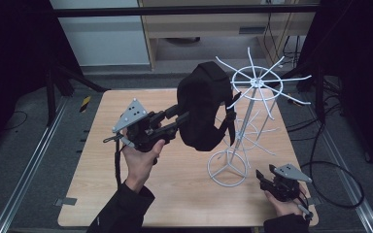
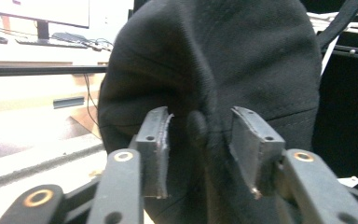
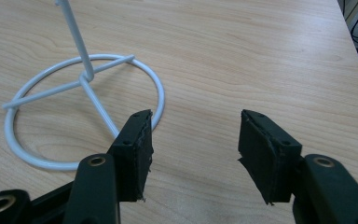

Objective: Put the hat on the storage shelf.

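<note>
Hanging on the white wire rack (image 1: 252, 104) at your 12 o'clock, the black cap (image 1: 201, 107) sits between your left gripper's (image 1: 172, 121) spread, non-pressing jaws, while your right gripper (image 1: 264, 175) rests spread and empty on the desk (image 1: 184, 189).

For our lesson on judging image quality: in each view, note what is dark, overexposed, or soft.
High view: dim surroundings, the wooden table evenly lit, the black cap without detail. Left gripper view: bright, washed-out background at left, cap close and soft. Right gripper view: even light, sharp wood grain, white wire stand casting little shadow.
</note>
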Demonstrator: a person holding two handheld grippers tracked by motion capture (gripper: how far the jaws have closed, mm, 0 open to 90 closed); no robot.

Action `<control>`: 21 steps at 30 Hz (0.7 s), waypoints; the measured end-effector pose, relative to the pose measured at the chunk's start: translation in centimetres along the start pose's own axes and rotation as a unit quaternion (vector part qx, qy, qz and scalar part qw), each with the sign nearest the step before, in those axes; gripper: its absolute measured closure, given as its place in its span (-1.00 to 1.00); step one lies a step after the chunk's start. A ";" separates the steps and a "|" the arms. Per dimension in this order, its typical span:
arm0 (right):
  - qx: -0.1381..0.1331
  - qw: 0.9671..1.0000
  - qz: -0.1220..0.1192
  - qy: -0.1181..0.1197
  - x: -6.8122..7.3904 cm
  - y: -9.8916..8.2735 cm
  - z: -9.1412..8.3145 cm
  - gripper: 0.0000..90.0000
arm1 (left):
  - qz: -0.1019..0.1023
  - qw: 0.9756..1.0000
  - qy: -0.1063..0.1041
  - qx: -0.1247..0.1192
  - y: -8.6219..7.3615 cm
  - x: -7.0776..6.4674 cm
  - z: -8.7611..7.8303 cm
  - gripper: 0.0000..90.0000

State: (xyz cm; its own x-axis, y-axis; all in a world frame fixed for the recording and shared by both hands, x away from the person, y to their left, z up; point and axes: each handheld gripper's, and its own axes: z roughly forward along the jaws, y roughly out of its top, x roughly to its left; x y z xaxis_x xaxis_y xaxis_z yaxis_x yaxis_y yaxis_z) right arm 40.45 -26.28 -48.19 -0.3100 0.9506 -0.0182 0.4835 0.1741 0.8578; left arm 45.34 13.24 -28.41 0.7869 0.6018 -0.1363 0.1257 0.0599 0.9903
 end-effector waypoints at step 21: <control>0.000 1.000 0.003 -0.003 -0.1 -0.1 -0.1 -0.04 | 0.029 0.998 0.051 0.035 -3.7 2.0 -6.9 -0.25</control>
State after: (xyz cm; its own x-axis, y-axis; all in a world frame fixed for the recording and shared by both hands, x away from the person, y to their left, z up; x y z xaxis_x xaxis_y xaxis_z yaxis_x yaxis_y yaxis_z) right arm 40.39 -26.37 -48.22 -0.3023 0.9531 -0.0164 0.4856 0.1688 0.8577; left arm 42.26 19.68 -32.10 0.7284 0.6813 -0.0721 0.1265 -0.0303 0.9915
